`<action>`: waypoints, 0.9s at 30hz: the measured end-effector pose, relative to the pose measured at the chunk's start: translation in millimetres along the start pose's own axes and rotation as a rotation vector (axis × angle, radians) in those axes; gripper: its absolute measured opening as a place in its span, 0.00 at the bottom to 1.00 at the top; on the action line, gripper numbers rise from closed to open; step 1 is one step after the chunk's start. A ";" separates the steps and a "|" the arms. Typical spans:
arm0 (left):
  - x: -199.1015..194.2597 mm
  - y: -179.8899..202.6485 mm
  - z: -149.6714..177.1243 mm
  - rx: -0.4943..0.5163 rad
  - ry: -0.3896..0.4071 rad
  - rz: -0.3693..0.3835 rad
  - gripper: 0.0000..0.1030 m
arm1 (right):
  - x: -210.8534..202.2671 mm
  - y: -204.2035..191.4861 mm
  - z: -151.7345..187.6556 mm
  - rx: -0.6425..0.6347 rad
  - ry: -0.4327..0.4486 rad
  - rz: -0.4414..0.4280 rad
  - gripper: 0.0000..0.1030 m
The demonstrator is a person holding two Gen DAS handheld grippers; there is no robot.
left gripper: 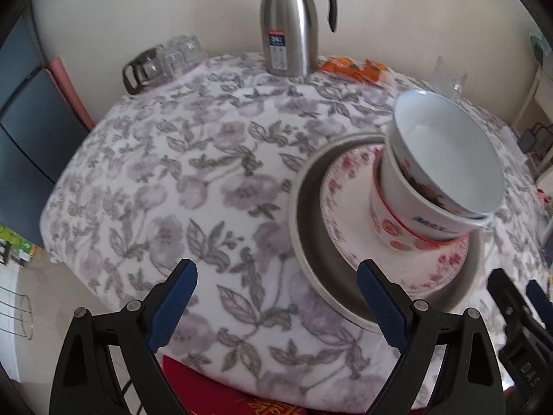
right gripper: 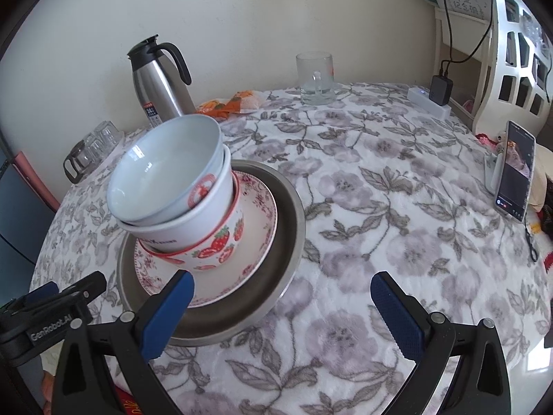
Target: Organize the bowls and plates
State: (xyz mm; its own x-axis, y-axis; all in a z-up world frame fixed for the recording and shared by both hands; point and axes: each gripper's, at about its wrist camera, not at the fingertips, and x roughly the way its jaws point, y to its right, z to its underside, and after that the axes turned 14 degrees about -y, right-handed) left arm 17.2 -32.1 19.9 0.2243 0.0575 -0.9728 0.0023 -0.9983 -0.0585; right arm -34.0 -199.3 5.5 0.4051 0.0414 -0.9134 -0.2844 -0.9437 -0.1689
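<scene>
1. The dishes sit in one pile on the surface [right gripper: 397,207], which has a soft flowery cloth on it.
2. At the bottom is a metal tray [right gripper: 290,221]. On it lies a pink flower plate [right gripper: 257,214]. On the plate stands a strawberry bowl [right gripper: 221,245], then a white bowl [right gripper: 186,228], then a top bowl [right gripper: 162,173].
3. The top bowl is not flat. It leans to one side inside the bowl under it.
4. The left tongs [left gripper: 276,307] are spread wide and hold nothing. They hang just beside the tray, near the front edge of the surface.
5. The right tongs [right gripper: 281,311] are spread wide too and hold nothing. One finger shows in front of the tray rim.
6. I think the stacking is almost done, but the leaning bowl may need fixing.
7. What could go wrong: a bump from either tongs could make the leaning bowl slide off and break.
8. The pile is tall, so a push on the tray could tip all the bowls.
9. The cloth is soft and may slip, so dragging the tray could pull the metal jug [right gripper: 159,86] or the glass mug [right gripper: 316,79] along.
</scene>
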 end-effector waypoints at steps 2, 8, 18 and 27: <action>-0.7 -1.8 1.8 -0.006 -0.008 0.020 0.91 | 0.5 0.1 0.7 -0.006 -0.006 0.007 1.00; -0.3 -2.0 4.5 -0.015 -0.030 0.027 0.91 | 3.4 0.8 4.4 -0.013 -0.035 0.030 1.00; 2.5 2.0 6.6 0.006 -0.060 0.031 0.91 | 5.0 -0.3 6.8 -0.025 -0.056 0.046 1.00; 5.6 0.4 5.6 0.005 -0.066 0.037 0.91 | 10.2 1.9 5.4 -0.012 -0.073 0.050 1.00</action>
State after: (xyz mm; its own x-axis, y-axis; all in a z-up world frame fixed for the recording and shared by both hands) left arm 13.0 -32.1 13.2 0.1597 0.0211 -0.9869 -0.0101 -0.9997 -0.0231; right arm -35.1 -198.9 -6.2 0.3260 0.0170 -0.9452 -0.2919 -0.9492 -0.1177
